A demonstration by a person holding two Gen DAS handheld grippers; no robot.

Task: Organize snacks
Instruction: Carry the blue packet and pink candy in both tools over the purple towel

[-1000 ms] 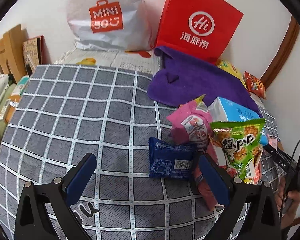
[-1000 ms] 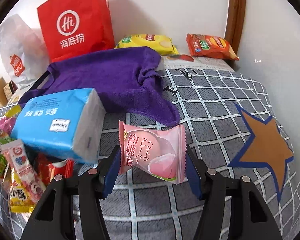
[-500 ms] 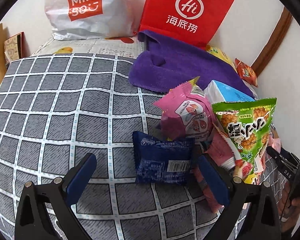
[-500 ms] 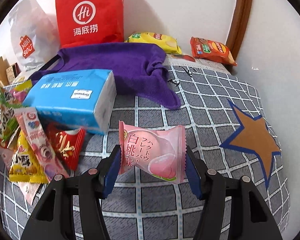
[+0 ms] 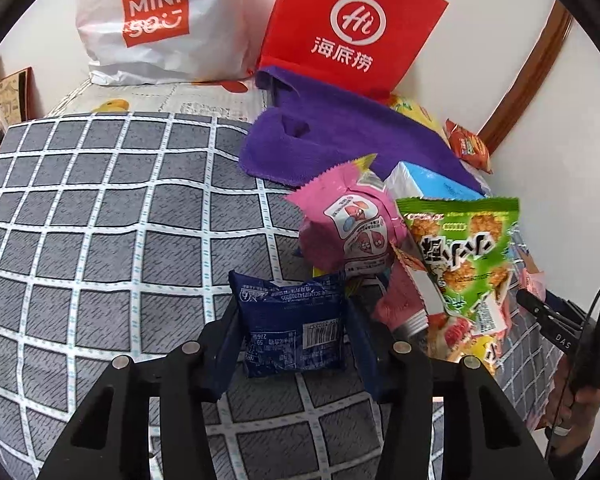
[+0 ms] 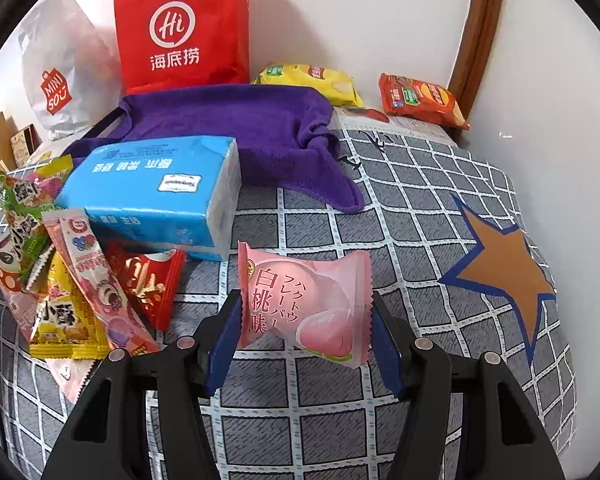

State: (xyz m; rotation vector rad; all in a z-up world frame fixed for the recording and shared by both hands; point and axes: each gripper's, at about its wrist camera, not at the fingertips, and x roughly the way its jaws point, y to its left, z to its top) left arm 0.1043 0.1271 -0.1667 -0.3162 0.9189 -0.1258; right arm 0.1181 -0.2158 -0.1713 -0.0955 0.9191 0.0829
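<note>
My left gripper [image 5: 292, 328] is shut on a dark blue snack packet [image 5: 292, 324] on the grey checked cover [image 5: 100, 240]. Just right of it lies a heap of snacks: a pink packet [image 5: 352, 224], a green bag [image 5: 464, 252] and others. My right gripper [image 6: 304, 320] is shut on a pale pink peach packet [image 6: 304, 300] and holds it above the cover [image 6: 380, 220]. The snack heap shows to its left, with a yellow packet [image 6: 64, 320], a red packet [image 6: 148, 280] and a long pink stick pack [image 6: 96, 276].
A blue tissue pack [image 6: 156, 192] and a purple cloth [image 6: 240, 132] lie behind the heap. A red paper bag [image 5: 352, 32] and a white Miniso bag [image 5: 156, 20] stand at the wall. Yellow [image 6: 312, 80] and orange [image 6: 420, 100] chip bags lie far right.
My left gripper has moved in around the dark blue packet and closed on it. My right gripper has pulled back from the heap, still holding the peach packet.
</note>
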